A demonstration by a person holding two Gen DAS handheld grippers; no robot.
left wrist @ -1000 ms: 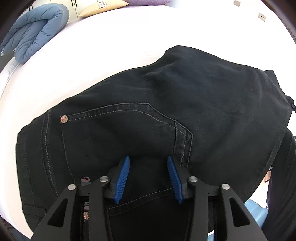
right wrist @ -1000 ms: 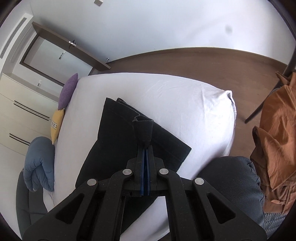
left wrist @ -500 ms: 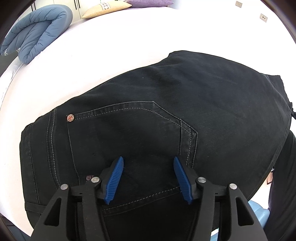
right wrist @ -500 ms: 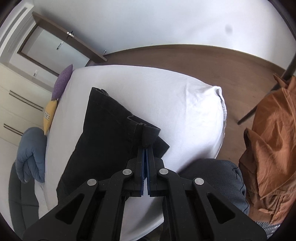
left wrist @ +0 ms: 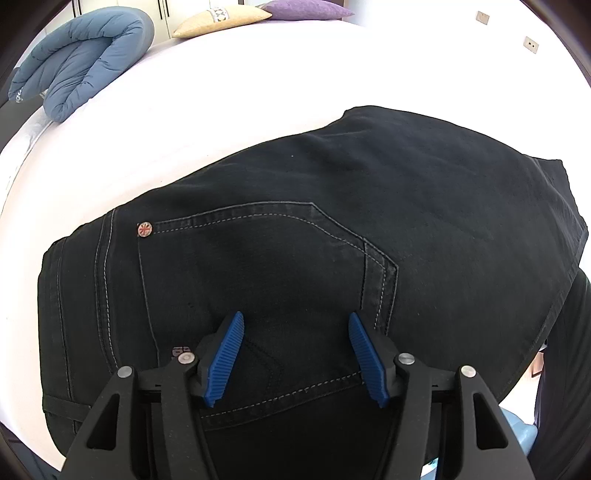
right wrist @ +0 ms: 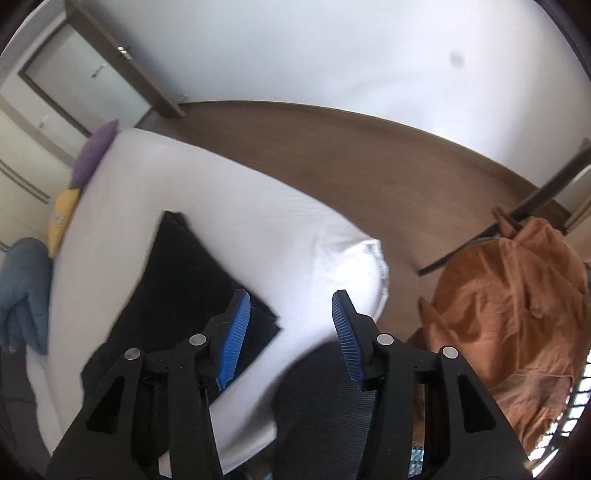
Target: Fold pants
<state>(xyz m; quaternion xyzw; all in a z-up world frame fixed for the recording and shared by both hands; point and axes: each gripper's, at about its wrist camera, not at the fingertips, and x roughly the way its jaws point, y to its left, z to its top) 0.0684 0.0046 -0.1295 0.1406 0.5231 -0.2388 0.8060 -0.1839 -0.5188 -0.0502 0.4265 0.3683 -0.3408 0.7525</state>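
The black pants (left wrist: 332, 229) lie folded on the white bed (left wrist: 221, 85), back pocket and a rivet facing up. My left gripper (left wrist: 294, 321) hovers just over the pocket, open, with only flat cloth beneath its blue pads. In the blurred right wrist view the pants (right wrist: 177, 280) lie flat to the left of my right gripper (right wrist: 291, 297). Its jaws are opening and nothing is between them. It hangs above the bed's corner (right wrist: 362, 266), with the pants' near corner beside its left pad.
A rolled blue duvet (left wrist: 81, 59), a yellow pillow (left wrist: 221, 16) and a purple pillow (left wrist: 306, 9) lie at the bed's far end. An orange garment (right wrist: 517, 302) hangs on a chair at the right. A person's dark-clothed leg (right wrist: 325, 406) is below the right gripper.
The right gripper let go of the pinched pants edge, its jaws parted, and it rose and swung right. The cloth dropped flat. The left jaws spread wider.
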